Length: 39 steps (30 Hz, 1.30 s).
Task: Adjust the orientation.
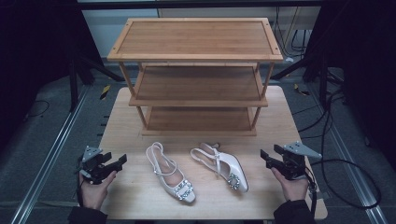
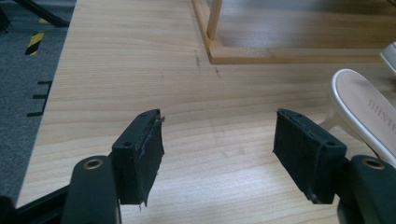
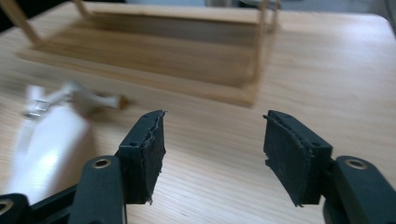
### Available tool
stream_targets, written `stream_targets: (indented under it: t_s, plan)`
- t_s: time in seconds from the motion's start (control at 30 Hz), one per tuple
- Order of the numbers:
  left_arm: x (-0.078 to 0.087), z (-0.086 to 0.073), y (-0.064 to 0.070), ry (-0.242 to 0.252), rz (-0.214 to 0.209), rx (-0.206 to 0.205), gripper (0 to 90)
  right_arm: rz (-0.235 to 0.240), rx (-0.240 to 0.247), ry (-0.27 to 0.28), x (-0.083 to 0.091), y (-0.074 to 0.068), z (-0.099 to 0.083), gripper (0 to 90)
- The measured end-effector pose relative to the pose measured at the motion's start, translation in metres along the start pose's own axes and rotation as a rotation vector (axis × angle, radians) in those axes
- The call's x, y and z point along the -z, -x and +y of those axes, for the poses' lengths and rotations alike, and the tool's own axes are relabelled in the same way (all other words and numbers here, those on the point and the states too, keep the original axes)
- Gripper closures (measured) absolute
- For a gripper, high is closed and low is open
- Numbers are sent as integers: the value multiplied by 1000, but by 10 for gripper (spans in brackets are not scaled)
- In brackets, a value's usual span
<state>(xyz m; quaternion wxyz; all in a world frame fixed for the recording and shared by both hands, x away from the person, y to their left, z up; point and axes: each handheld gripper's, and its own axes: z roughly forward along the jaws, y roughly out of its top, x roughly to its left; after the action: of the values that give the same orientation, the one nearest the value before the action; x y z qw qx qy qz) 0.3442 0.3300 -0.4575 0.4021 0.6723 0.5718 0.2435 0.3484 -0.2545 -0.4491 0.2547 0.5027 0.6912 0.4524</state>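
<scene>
Sitting on the light wooden table (image 1: 126,135) between both wide-open, empty grippers (left gripper (image 1: 116,164), right gripper (image 1: 267,157)), the two white slingback shoes with jewelled buckles (left shoe (image 1: 169,171), right shoe (image 1: 223,166)) lie lengthwise, toes toward the person, heels toward the three-tier wooden shoe rack (image 1: 196,74).

The right gripper (image 3: 212,156) is held low over the wooden table (image 3: 336,79), its two black jaws spread wide with nothing between them but bare wood grain. A white shoe (image 3: 44,140) is seen blurred at the left, lying on the table just beside the left jaw, its strap and thin heel turned toward the shelf. A wooden shelf rack (image 3: 154,56) is set further back, toward the table's far edge, well apart from the jaws.
</scene>
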Motion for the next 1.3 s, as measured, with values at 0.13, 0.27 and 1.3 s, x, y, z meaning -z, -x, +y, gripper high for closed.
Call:
stream_targets:
  t_s: [0.13,0.27,1.3]
  plan:
    - [-4,-3,-3,1,12,21,336,68,16,12,-1,-13,5,441]
    - [-3,-6,-4,4,19,10,346,124,42,1,0,-29,6,523]
    - [-14,-5,2,-17,46,-75,368,227,199,-100,-41,-87,7,900]
